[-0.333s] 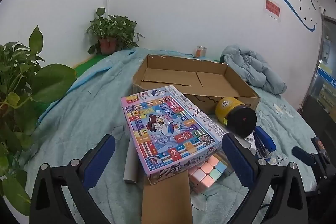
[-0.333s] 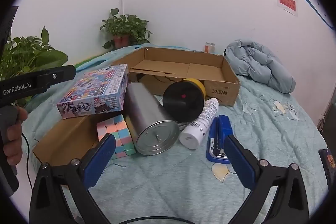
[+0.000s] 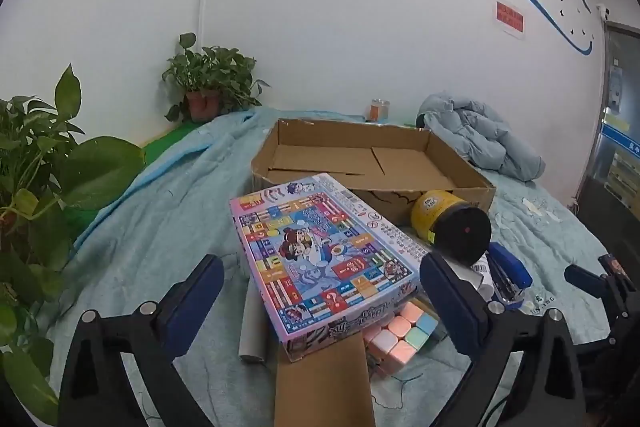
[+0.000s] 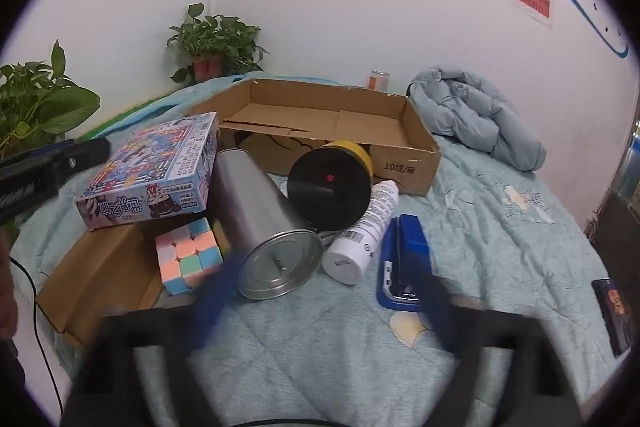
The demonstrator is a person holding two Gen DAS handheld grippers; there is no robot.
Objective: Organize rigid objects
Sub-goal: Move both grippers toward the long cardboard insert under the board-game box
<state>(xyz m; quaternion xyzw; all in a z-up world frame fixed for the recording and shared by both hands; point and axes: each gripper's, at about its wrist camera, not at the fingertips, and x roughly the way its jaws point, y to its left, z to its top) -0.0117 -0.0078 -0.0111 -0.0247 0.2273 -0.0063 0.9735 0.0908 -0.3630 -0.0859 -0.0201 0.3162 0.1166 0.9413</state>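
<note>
Nearby, one game box [image 3: 324, 259], one cube [image 3: 400, 331] and one metal can [image 4: 264, 219] lay before the cardboard tray [image 3: 376, 163]; left gripper [image 3: 320, 307] and right gripper [image 4: 324, 299] both gaped wide, empty

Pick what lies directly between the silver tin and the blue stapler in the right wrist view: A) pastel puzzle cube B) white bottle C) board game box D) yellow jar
B: the white bottle lies on its side between the silver tin and the blue stapler, base toward the camera.

Colourful game box [image 3: 320, 259] atop clutter
</note>
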